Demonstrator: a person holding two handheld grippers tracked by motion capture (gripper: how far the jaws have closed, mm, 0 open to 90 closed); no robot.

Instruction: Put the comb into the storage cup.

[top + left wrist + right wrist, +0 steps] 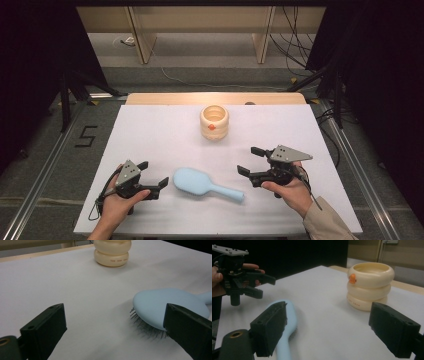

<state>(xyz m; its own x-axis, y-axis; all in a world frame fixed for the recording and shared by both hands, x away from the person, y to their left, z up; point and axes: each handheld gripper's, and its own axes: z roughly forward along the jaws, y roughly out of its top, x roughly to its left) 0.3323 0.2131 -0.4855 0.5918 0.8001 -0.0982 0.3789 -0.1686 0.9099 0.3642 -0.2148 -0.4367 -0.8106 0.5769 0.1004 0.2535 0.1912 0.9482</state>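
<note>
- Bench has a white top; two things sit on it, well apart from each other.
- Light blue hairbrush lies near the front edge, about mid-width, between the two grippers. Head points to the person's left, handle runs right and slightly toward the front edge. Left gripper view shows it bristles-down on the surface.
- Cream ringed pot stands upright toward the back edge, centre. Stacked-ring shape, open top, small orange duck figure on its upper ring.
- Left gripper is held in the left hand near the front-left corner, just beside the brush head. Jaws apart, nothing between them, not touching the brush.
- Right gripper is held in the right hand, right of the brush handle and a bit further back. Jaws wide apart, empty, pointing left across the bench.
- Right gripper view: the pot sits between its jaws in the distance, brush handle passes by the left jaw, no contact that I can see.
- Beige sleeve on the right forearm.
</note>
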